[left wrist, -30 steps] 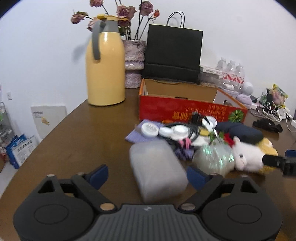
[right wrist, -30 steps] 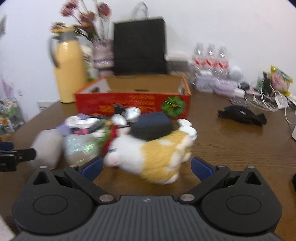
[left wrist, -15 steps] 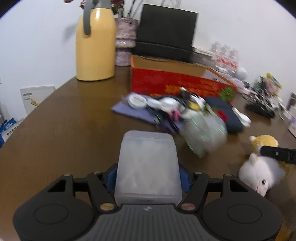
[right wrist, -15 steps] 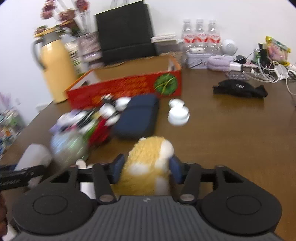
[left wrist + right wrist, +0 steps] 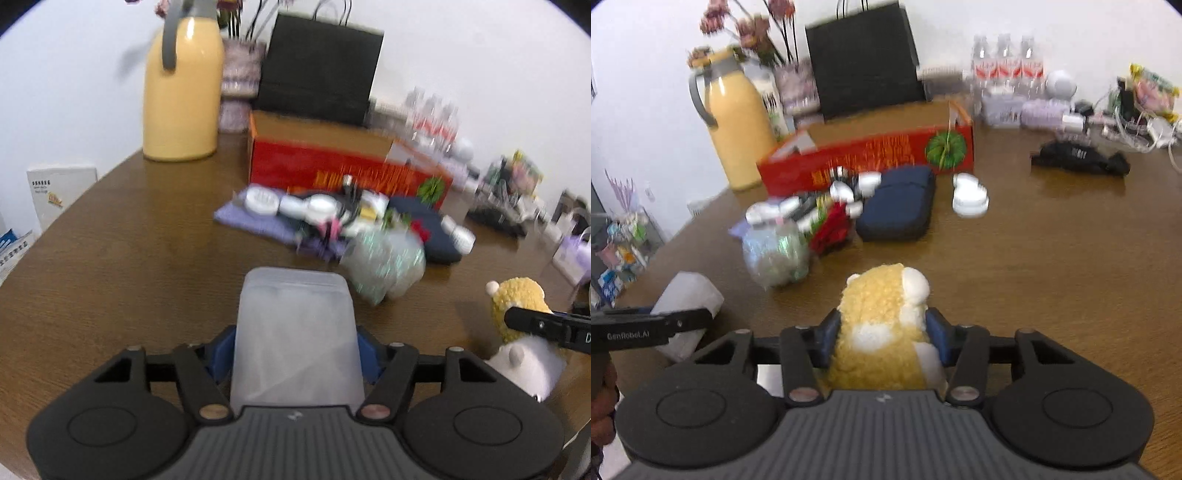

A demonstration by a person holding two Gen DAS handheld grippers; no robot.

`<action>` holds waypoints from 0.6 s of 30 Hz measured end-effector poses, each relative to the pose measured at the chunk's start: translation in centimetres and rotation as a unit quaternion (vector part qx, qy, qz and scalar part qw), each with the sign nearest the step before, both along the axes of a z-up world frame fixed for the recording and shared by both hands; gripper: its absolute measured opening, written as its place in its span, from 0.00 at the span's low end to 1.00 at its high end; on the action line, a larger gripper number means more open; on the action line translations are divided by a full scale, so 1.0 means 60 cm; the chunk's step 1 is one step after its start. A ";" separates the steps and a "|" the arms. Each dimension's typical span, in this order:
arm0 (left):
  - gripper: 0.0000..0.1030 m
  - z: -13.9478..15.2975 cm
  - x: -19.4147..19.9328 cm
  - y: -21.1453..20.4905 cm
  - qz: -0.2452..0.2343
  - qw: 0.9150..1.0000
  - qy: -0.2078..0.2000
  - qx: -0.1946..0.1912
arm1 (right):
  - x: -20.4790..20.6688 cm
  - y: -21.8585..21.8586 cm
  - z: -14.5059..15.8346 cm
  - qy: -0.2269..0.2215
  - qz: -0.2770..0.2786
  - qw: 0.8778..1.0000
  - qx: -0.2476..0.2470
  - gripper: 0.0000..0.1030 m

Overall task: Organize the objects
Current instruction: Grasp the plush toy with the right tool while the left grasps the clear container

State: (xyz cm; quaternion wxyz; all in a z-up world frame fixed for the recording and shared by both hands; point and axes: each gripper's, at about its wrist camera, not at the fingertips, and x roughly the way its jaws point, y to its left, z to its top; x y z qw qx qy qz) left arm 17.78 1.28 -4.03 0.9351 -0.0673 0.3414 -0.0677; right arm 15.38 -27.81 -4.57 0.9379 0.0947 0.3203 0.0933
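I have the brown desk under both views, with the open red box at the far side, and as far as I can see nothing of the pile has gone into it yet. Between box and me lies most of the work: a dark blue case, a shiny crinkled bag, white lids and small bits on a purple cloth, all loose on the desk.

My left tongs have closed in on the frosted tub; the blue pads press its two sides near my end, the tub pointing toward the pile. My right tongs have likewise closed on the plush toy, squeezing its yellow body, to the right of the tub.

So I judge two items gripped, none stowed. Carrying both to the box comes next, then the rest.
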 end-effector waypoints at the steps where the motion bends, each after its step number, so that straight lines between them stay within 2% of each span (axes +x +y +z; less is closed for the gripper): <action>1: 0.63 0.013 0.005 0.003 0.001 1.000 -0.010 -0.006 | -0.004 -0.005 0.010 -0.019 0.000 1.000 0.008 0.47; 5: 0.63 0.092 0.079 0.007 -0.018 0.997 -0.062 -0.030 | 0.026 -0.014 0.087 -0.098 0.013 0.995 0.002 0.47; 7: 0.63 0.134 0.144 -0.005 -0.036 0.995 -0.087 -0.019 | 0.075 -0.013 0.146 -0.140 0.026 0.990 -0.018 0.48; 9: 0.63 0.165 0.229 -0.020 -0.026 0.995 -0.092 -0.005 | 0.145 -0.011 0.195 -0.168 0.039 0.984 -0.039 0.48; 11: 0.63 0.172 0.326 -0.034 -0.010 0.997 -0.079 -0.001 | 0.254 -0.007 0.227 -0.157 0.041 0.985 -0.054 0.49; 13: 0.63 0.148 0.418 -0.050 -0.010 0.998 -0.056 0.012 | 0.369 0.001 0.232 -0.117 0.045 0.990 -0.068 0.49; 15: 0.63 0.099 0.496 -0.061 0.042 0.999 -0.003 0.028 | 0.471 0.011 0.208 -0.090 0.031 0.991 -0.096 0.48; 16: 0.63 0.080 0.522 -0.062 0.062 0.997 0.024 0.029 | 0.515 0.014 0.184 -0.064 0.007 0.992 -0.109 0.48; 18: 0.63 0.051 0.548 -0.055 0.073 0.996 0.045 0.012 | 0.574 0.008 0.133 -0.012 -0.032 0.994 -0.107 0.47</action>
